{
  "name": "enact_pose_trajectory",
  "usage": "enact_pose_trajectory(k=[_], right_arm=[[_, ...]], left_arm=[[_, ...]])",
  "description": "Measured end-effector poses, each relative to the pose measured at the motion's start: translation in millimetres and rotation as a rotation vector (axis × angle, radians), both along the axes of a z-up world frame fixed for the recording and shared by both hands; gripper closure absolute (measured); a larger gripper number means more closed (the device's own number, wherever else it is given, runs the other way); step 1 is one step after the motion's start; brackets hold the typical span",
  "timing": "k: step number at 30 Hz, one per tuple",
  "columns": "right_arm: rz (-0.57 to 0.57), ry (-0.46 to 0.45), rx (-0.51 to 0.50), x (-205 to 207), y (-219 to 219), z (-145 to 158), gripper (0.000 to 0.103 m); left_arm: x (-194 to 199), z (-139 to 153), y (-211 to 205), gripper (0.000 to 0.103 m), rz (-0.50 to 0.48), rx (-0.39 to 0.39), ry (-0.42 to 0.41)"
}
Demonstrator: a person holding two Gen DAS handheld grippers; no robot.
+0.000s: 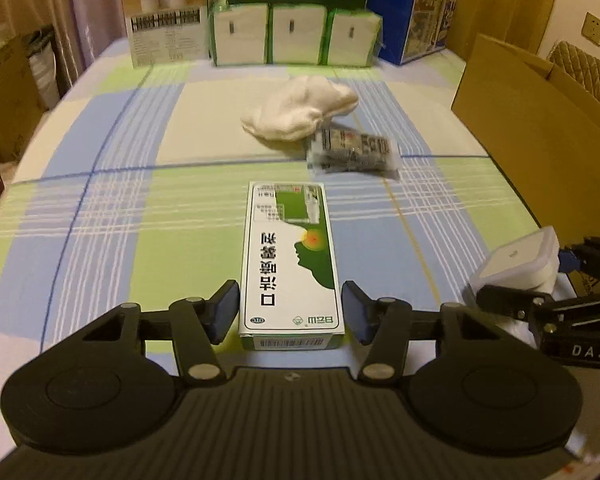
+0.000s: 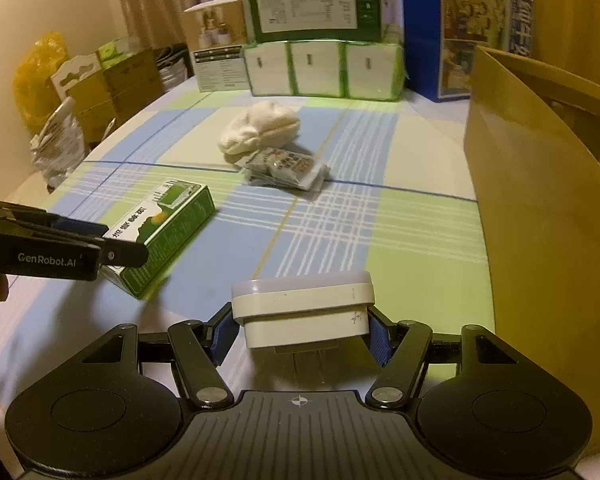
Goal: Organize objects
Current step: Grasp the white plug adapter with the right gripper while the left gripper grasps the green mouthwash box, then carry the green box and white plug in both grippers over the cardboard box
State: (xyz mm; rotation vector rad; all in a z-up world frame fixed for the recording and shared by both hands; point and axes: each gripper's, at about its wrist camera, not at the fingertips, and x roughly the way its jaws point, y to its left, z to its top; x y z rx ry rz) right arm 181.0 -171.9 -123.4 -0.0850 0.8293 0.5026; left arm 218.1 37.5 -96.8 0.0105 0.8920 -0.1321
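Left wrist view: left claw (image 1: 290,306) spread open astride near end of green medicine box (image 1: 290,264), pads just beside its long sides, not touching. Box lying flat near front edge of checked bed (image 1: 100,208). Best centred, then closed squarely. Right claw (image 2: 300,330) clamped on white plug adapter (image 2: 303,304), beside cardboard box (image 2: 539,208).

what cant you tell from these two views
- Cardboard box, both views: inside hidden by its near wall.
- Foil packet, left wrist view: print smeared by blur.
- White plug in right gripper: underside hidden by its own body.
- Green box between left gripper pads: contact unclear.
- White cloth: what it is.
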Motion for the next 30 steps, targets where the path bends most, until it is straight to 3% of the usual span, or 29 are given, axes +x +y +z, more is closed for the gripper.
enact_pose_trajectory(k=[2, 7, 16, 30], right_arm=[[-0.009, 0.005, 0.001, -0.9, 0.1, -0.5, 0.041], [-0.014, -0.006, -0.018, -0.8, 1.0, -3.1, 0.041], [-0.03, -0.008, -0.008, 3.9, 1.5, -6.5, 0.041], [-0.038, -0.019, -0.012, 3.1, 2.6, -7.5, 0.041]], left_arm=[[3.3, 0.2, -3.1, 0.041, -0.009, 0.016, -0.018], [21.8, -8.0, -7.5, 0.041, 0.003, 0.005, -0.008], [35.8, -16.1, -7.8, 0.052, 0.021, 0.018, 0.0], [34.4, -22.2, -10.6, 0.053, 0.03, 0.038, 0.019]])
